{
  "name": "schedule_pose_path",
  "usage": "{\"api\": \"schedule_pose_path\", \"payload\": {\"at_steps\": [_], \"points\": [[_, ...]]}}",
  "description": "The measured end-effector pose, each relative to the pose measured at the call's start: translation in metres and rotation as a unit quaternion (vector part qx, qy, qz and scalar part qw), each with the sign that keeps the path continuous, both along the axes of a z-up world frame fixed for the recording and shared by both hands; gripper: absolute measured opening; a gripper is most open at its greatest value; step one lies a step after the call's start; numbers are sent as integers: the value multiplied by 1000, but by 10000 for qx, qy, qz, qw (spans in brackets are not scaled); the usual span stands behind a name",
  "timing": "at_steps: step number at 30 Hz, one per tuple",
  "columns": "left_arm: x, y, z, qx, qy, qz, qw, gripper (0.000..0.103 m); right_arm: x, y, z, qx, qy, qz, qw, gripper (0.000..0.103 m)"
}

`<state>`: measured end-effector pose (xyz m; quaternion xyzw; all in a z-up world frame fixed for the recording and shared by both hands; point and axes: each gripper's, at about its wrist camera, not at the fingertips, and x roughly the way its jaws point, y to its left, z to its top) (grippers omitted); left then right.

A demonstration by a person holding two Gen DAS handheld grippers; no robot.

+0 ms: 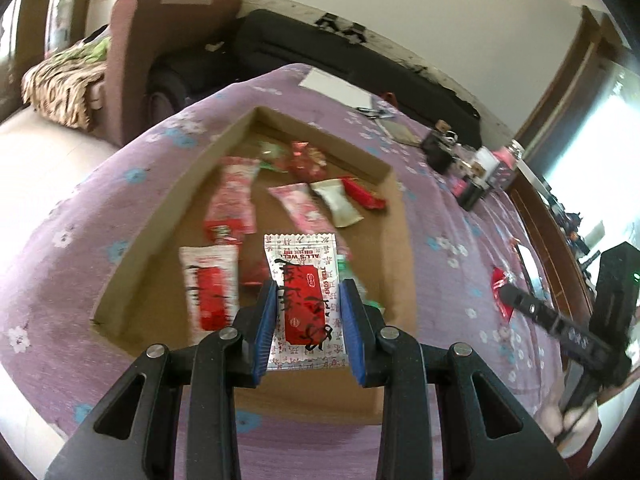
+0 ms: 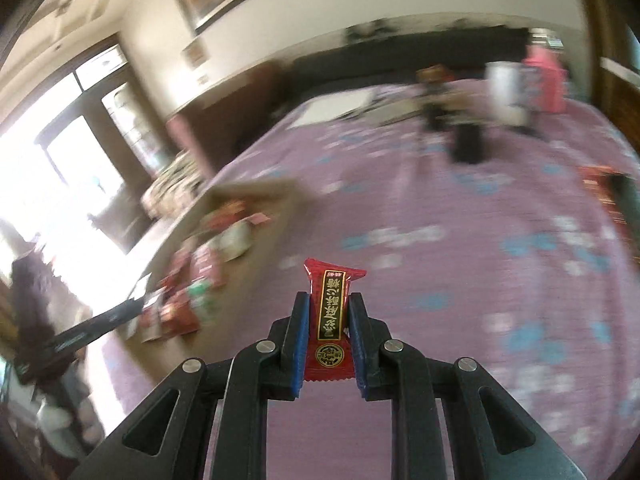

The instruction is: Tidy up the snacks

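A shallow cardboard box (image 1: 160, 220) lies on the purple floral cloth and holds several snack packets. My left gripper (image 1: 308, 292) is shut on a white and red snack packet (image 1: 306, 300) and holds it over the near part of the box. My right gripper (image 2: 329, 304) is shut on a small red candy packet (image 2: 330, 312) with a black and gold label, held above the cloth. That packet (image 1: 500, 292) and the right gripper (image 1: 568, 332) also show at the right of the left wrist view. The box (image 2: 240, 196) shows blurred at the left of the right wrist view.
Bottles and small boxes (image 1: 476, 168) stand at the far right of the table. A white sheet (image 1: 336, 88) and keys lie at the back. A maroon armchair (image 1: 132, 60) and a black sofa (image 1: 360, 60) stand behind. A red item (image 2: 600, 188) lies at the right edge.
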<state>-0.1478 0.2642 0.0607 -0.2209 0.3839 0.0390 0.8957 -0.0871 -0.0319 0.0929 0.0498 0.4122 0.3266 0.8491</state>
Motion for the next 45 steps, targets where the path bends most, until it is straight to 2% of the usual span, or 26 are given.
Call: {"api": "schedule_pose_path", "payload": {"at_steps": [4, 8, 13, 17, 23, 28, 30, 32, 34, 37, 41, 45], "points": [[1, 14, -10, -119, 105, 109, 9998, 29, -18, 57, -5, -83, 81, 644, 9979, 19], [2, 16, -18, -151, 198, 23, 9997, 29, -30, 98, -9, -234, 73, 1046, 9942, 19], [1, 5, -22, 162, 297, -129, 9993, 29, -36, 134, -19, -571, -40, 1241, 9906, 19], [-2, 5, -22, 224, 274, -182, 9992, 30, -39, 151, -27, -841, -128, 1313, 9877, 20], [-3, 2, -22, 381, 283, -247, 9986, 33, -42, 157, -34, -1049, -245, 1246, 9863, 20], [-6, 2, -19, 237, 229, -288, 9990, 45, -39, 156, -33, -1076, -370, 1096, 9874, 22], [-7, 2, -17, 205, 213, -261, 9992, 50, -37, 150, -31, -970, -346, 1019, 9895, 27], [-10, 2, -15, 191, 202, -218, 9994, 60, -35, 143, -29, -886, -339, 937, 9911, 38], [-11, 2, -15, 194, 246, -130, 9994, 69, -35, 134, -27, -776, -341, 850, 9928, 44], [-13, 1, -13, 232, 260, -19, 9994, 69, -35, 119, -23, -605, -332, 708, 9951, 47], [-16, -2, -10, 352, 331, 178, 9987, 69, -37, 99, -20, -421, -323, 477, 9974, 58], [-21, -8, -2, 773, 306, 494, 9953, 70, -43, 80, -19, -342, -346, 292, 9984, 59]]}}
